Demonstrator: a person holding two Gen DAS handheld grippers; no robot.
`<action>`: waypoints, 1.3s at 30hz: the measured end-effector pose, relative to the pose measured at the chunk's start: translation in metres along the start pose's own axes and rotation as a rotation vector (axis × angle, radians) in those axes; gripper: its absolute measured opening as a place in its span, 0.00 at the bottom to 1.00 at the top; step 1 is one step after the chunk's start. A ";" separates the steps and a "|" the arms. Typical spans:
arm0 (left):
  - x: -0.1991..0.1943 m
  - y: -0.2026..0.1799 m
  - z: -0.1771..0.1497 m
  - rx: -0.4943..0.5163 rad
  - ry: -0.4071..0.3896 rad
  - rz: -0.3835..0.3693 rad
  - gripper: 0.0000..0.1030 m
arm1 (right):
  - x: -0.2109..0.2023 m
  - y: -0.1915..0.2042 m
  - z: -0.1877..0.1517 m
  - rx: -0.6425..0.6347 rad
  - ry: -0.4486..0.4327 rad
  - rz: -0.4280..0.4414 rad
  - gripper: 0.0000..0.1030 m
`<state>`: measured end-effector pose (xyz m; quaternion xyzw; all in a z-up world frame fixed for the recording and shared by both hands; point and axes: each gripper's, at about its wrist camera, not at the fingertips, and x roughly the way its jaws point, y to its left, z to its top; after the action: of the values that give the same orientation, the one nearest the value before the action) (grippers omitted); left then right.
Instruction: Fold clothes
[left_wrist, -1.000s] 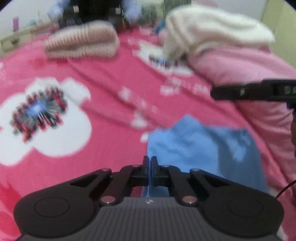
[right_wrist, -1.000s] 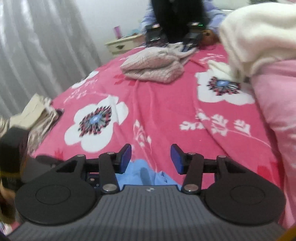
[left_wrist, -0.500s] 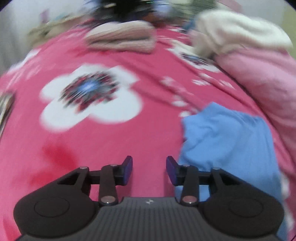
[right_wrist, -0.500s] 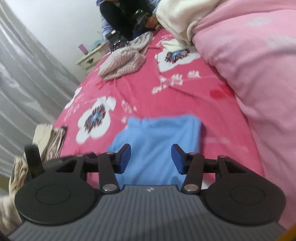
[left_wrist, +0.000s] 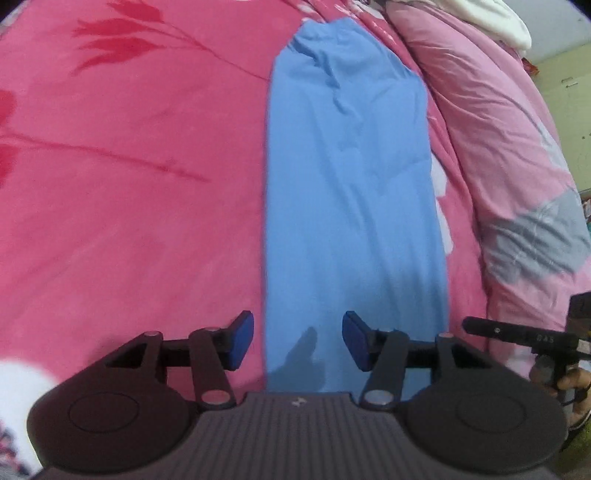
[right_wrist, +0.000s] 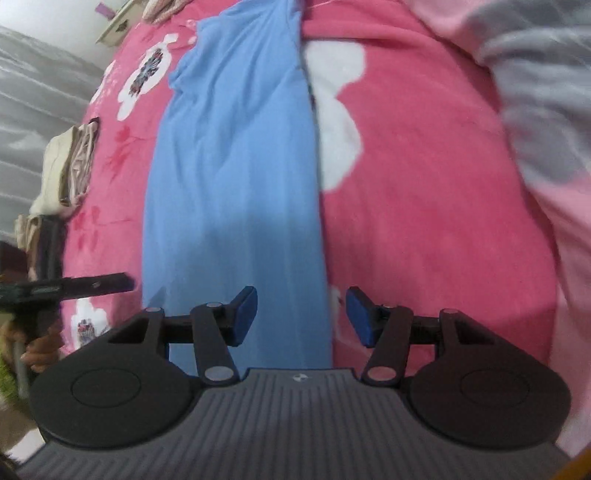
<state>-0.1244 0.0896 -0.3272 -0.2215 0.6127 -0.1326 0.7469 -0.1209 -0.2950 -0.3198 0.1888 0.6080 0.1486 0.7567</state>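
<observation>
A light blue garment (left_wrist: 351, 192) lies folded into a long narrow strip on the pink floral bedspread (left_wrist: 129, 184). My left gripper (left_wrist: 297, 339) hovers above the strip's near end over its left edge, jaws opening, nothing pinched between the blue pads. In the right wrist view the same blue garment (right_wrist: 232, 166) runs away from me. My right gripper (right_wrist: 301, 317) hangs over its right edge at the near end, jaws opening and empty. The other gripper's black finger (left_wrist: 517, 334) shows at the right of the left view.
A pink and grey duvet (left_wrist: 517, 166) is bunched along the right. A pile of beige clothes (right_wrist: 70, 166) lies at the bed's left edge by a grey curtain (right_wrist: 37, 92). A small cream nightstand (right_wrist: 114, 29) stands far back.
Both grippers swung back along the bed to the blue strip's near end and tilted downward. The left gripper let go of the blue cloth and opened; the right opened a little wider.
</observation>
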 end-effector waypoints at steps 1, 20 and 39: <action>-0.009 0.004 -0.006 -0.013 -0.002 0.017 0.53 | -0.004 0.002 -0.009 -0.001 -0.012 -0.009 0.51; 0.028 -0.005 -0.115 0.111 0.141 -0.038 0.56 | 0.022 -0.020 -0.078 0.164 -0.195 0.090 0.51; 0.028 0.006 -0.149 -0.089 0.127 -0.016 0.08 | 0.024 -0.048 -0.154 0.305 -0.069 0.314 0.10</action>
<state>-0.2638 0.0567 -0.3766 -0.2505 0.6623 -0.1249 0.6950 -0.2666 -0.3099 -0.3924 0.3984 0.5604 0.1645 0.7072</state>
